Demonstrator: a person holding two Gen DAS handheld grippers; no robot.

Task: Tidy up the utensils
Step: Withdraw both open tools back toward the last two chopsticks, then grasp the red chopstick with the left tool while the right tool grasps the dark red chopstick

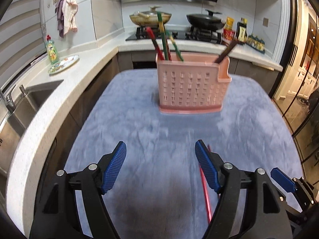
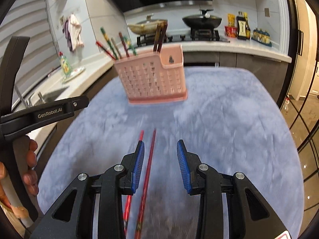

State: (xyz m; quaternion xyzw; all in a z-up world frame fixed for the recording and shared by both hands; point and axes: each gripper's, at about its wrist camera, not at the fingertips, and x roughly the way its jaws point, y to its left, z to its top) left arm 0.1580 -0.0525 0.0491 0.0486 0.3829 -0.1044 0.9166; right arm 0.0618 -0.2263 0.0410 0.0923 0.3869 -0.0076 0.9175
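Observation:
A pink perforated utensil holder stands on the blue cloth and holds several red, green and brown chopsticks. It also shows in the right wrist view. Two red chopsticks lie on the cloth, running between my right gripper's fingers near its left pad. One red chopstick shows in the left wrist view beside the right finger. My left gripper is open and empty above the cloth. My right gripper is open over the red chopsticks.
A kitchen counter with a sink, a dish soap bottle and a plate runs along the left. A stove with two pans stands behind. Bottles stand at the back right. A glass door is on the right.

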